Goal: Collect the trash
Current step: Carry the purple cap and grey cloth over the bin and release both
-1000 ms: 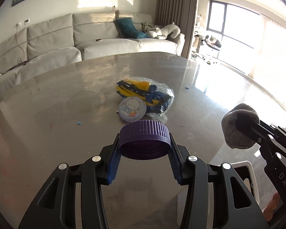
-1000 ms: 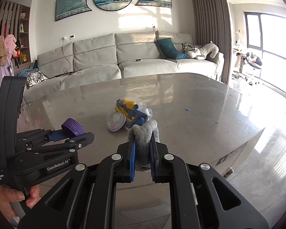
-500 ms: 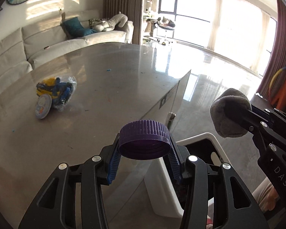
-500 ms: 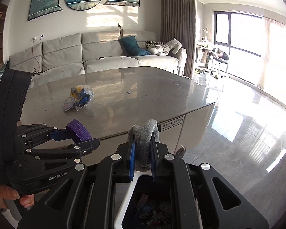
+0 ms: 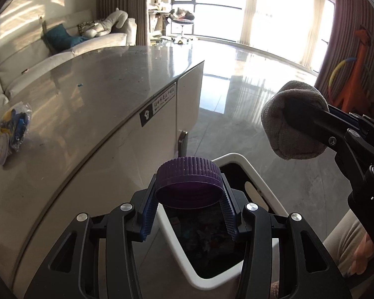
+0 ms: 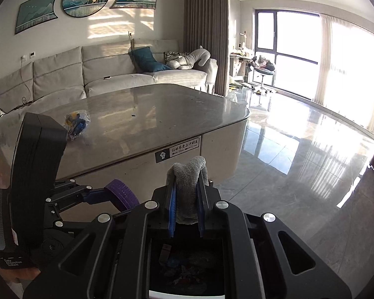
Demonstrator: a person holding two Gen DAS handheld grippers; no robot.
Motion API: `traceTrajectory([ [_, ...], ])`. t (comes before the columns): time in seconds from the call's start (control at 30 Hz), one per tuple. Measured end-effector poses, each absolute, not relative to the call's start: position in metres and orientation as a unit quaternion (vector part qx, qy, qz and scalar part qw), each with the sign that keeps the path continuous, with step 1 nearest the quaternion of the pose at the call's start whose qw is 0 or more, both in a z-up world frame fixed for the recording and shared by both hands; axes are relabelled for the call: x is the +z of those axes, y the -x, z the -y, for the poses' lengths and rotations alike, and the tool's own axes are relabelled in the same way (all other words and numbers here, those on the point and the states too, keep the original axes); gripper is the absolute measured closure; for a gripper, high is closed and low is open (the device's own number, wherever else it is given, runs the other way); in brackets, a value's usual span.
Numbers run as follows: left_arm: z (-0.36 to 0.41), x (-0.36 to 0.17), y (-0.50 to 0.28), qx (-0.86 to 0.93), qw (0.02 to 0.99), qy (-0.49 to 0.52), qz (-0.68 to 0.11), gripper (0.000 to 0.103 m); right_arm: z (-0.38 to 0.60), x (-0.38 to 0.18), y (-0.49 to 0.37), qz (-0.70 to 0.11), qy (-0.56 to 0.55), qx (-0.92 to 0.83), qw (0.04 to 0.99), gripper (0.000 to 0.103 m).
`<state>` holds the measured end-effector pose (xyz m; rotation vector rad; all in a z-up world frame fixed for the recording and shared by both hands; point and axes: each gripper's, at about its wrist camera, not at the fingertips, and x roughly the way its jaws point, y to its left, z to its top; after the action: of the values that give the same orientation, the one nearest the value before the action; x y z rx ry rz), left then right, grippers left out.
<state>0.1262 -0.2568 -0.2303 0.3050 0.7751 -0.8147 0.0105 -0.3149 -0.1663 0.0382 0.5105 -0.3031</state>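
My left gripper [image 5: 189, 194] is shut on a ribbed purple bottle cap [image 5: 189, 178], held over the open white trash bin [image 5: 259, 177] on the floor beside the table. In the right wrist view the same cap [image 6: 122, 195] shows at lower left. My right gripper [image 6: 187, 194] is shut on a grey crumpled cloth [image 6: 189, 182], also above the bin's dark inside [image 6: 187, 266], where several scraps lie. The cloth [image 5: 294, 122] appears at the right of the left wrist view. A clear bag with yellow and blue contents [image 5: 15, 122] and a round lid [image 5: 2, 147] lie on the table.
The grey stone table [image 6: 162, 114] has a rounded edge with a black label [image 6: 178, 150]. A light sofa [image 6: 112, 72] stands behind it. Glossy grey floor [image 6: 299, 174] spreads to the right toward bright windows. An orange toy giraffe [image 5: 356, 74] stands at the far right.
Both grippers have swung right and down from above the table to over the trash bin, still holding the cap and the cloth. The bag and lid now sit far left.
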Motion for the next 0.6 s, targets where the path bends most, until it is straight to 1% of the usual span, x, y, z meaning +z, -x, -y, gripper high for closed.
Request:
traceTrajectory([
  [0.37,0.286,-0.245,-0.112,-0.407,0.816,-0.165,-0.376,0.057,0.329,-0.175,-0.008,-0.267,-0.02,-0.167,0.949,0.088],
  [0.4,0.287,-0.247,-0.111,-0.402,0.817,-0.168,-0.378,0.051,0.331,-0.176,-0.007,-0.269,-0.021,-0.169,0.948,0.088],
  [0.43,0.29,-0.248,-0.112,-0.391,0.819,-0.175,-0.381,0.019,0.332,-0.177,-0.006,-0.271,-0.021,-0.171,0.947,0.088],
  [0.47,0.291,-0.25,-0.112,-0.376,0.824,-0.184,-0.383,0.003,0.334,-0.178,-0.005,-0.272,-0.023,-0.173,0.946,0.088],
  [0.5,0.291,-0.25,-0.111,-0.369,0.829,-0.187,-0.375,0.005,0.336,-0.178,-0.004,-0.273,-0.023,-0.174,0.946,0.088],
  [0.6,0.295,-0.252,-0.11,-0.371,0.825,-0.199,-0.377,0.005,0.336,-0.179,-0.003,-0.275,-0.025,-0.177,0.945,0.088],
])
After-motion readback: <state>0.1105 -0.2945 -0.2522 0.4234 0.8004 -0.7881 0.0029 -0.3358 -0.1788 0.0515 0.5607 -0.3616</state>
